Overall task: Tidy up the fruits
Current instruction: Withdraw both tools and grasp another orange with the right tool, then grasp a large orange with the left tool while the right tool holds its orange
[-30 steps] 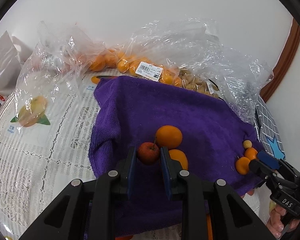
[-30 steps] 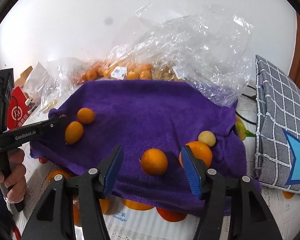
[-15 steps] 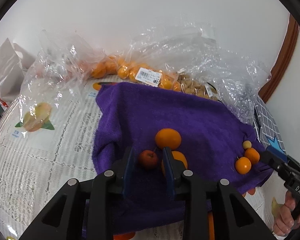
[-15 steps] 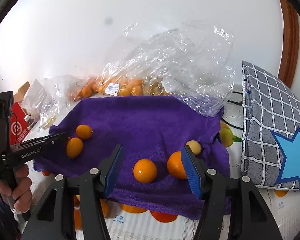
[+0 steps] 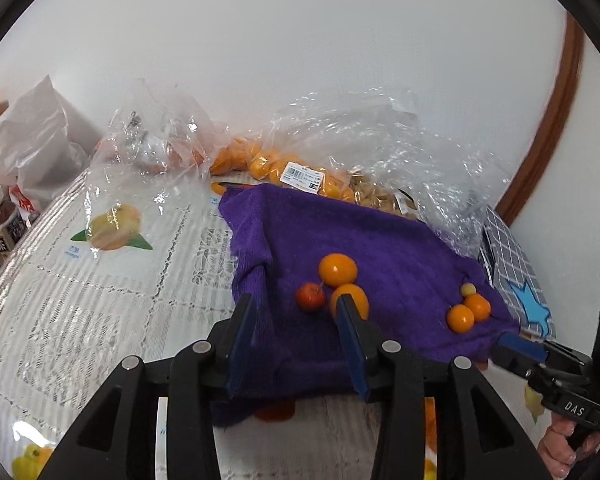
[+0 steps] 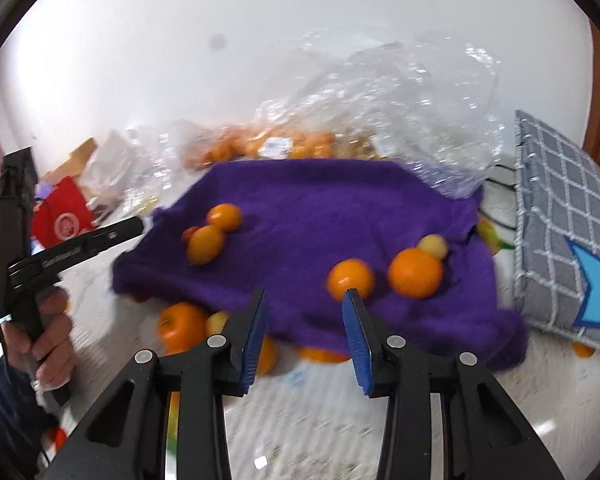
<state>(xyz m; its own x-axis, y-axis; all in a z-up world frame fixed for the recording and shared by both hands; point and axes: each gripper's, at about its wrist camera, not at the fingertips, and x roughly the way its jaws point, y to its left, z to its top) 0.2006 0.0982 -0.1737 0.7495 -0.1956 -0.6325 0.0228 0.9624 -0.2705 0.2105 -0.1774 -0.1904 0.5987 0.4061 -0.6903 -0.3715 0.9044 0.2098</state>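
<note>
Left gripper (image 5: 297, 316) jaws opening, empty, small red apple (image 5: 310, 297) lying free just ahead on purple towel (image 5: 380, 240), right gripper (image 6: 306, 318) jaws closing on nothing, orange (image 6: 350, 278) just beyond right finger

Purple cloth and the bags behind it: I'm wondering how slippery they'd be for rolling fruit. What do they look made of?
The purple cloth looks like soft terry or microfibre: matte, fuzzy nap, limp folds at its edge. The bags look like thin clear plastic film: glossy, crinkled, with bright glints, oranges showing through. The exact fibre can't be told.
</note>
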